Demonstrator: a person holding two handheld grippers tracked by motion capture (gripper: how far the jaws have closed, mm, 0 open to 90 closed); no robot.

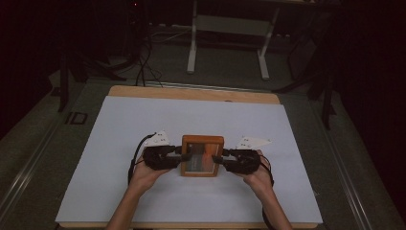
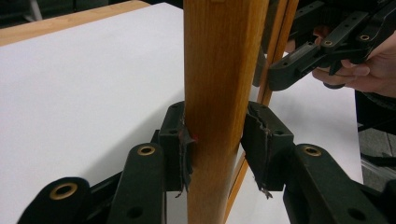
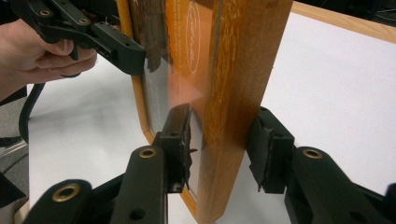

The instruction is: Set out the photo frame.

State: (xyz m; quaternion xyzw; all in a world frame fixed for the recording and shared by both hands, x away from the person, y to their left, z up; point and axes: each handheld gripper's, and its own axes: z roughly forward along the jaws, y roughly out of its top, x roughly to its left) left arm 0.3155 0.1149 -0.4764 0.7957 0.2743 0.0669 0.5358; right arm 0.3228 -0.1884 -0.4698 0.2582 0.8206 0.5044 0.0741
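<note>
wooden frame (image 1: 202,155) at mid table, on the white sheet (image 1: 119,139), between the two grippers.

left gripper (image 1: 178,157) at the frame's left edge. in the left gripper view the edge stands between the pads (image 2: 181,144): the left pad touches the wood, the right pad stands a sliver off it. no full pinch there, jaws slack around the edge.

right gripper (image 1: 218,159) at the frame's right edge. in the right gripper view the edge sits between the pads (image 3: 180,140); narrow gaps show on both sides, cannot tell if they press.

frame tilted up on edge between the grippers, glass face with an orange print toward the person. both hands (image 1: 148,173) low, near the table's front edge.
</note>
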